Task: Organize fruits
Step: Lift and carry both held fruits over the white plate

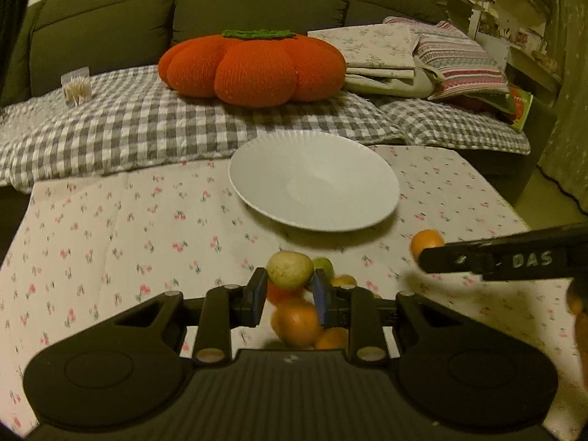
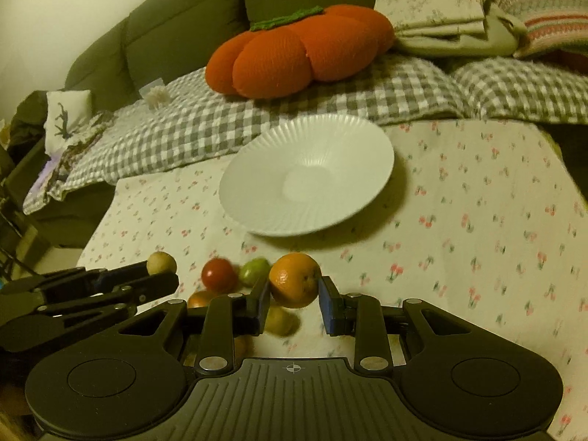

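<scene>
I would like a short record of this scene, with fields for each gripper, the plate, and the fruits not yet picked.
left gripper: shut on a yellow-green fruit
right gripper: holds an orange, lifted off the cloth
plate: white, ribbed, no fruit on it
loose fruits: red fruit, green fruit and others on the floral tablecloth, near the grippers
background: pumpkin cushion on sofa

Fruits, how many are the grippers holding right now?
2. A yellow-green fruit sits in the left gripper. An orange sits in the right gripper. The other fruits lie on the tablecloth, some partly hidden behind the grippers.
</scene>
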